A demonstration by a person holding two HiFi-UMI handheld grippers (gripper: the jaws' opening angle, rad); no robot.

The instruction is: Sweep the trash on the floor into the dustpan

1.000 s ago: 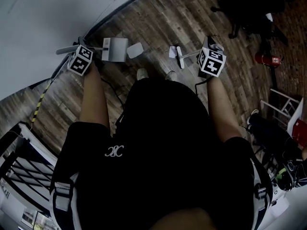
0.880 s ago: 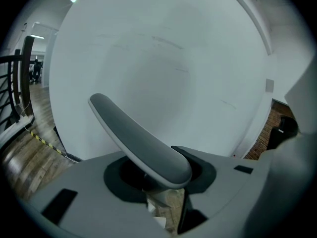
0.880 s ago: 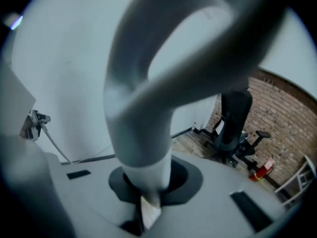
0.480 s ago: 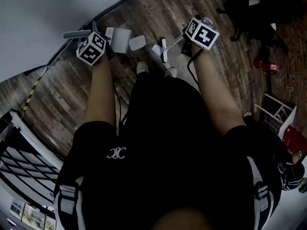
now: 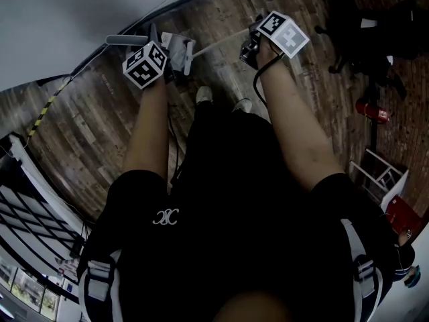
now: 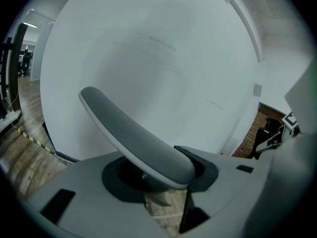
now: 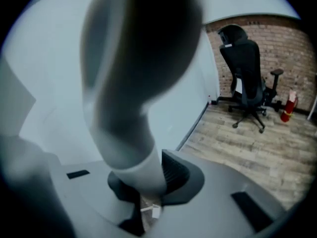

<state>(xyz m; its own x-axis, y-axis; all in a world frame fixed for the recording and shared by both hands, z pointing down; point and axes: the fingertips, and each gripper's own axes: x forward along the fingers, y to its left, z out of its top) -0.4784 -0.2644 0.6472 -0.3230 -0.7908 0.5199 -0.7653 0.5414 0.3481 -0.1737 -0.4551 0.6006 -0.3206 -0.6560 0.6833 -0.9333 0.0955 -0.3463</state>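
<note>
Far ahead of the person's pale shoes (image 5: 203,96), close to the foot of the smooth white wall (image 5: 60,12), the pale grey plastic dustpan (image 5: 175,48) sits on the floor (image 5: 100,133) of worn wooden planks. Its rounded grey handle (image 6: 133,133), matte and slightly curved, slants up to the left between the dark pads of the left tongs (image 6: 163,175). These tongs are opening and stand spread wide, with the handle lying loose between them.

To the right, the right tongs (image 7: 148,182) pinch the brush (image 5: 221,41) by its handle, a ribbed black pad pressing its right side. That handle is thick and grey at its blurred end and narrows to a smooth white shaft where it is gripped. From above, the thin white shaft reaches left across the planks to the dustpan's mouth, where brush and pan are too crowded to tell apart. Through the gap under the right tongs a small white scrap (image 7: 152,211) shows on the wood.

Farther right stand a black office chair (image 7: 245,78) on castors, a red fire extinguisher (image 7: 287,108) and a rough brick wall (image 7: 277,43). Yellow-and-black striped tape (image 5: 47,109) runs along the floor at the left.
</note>
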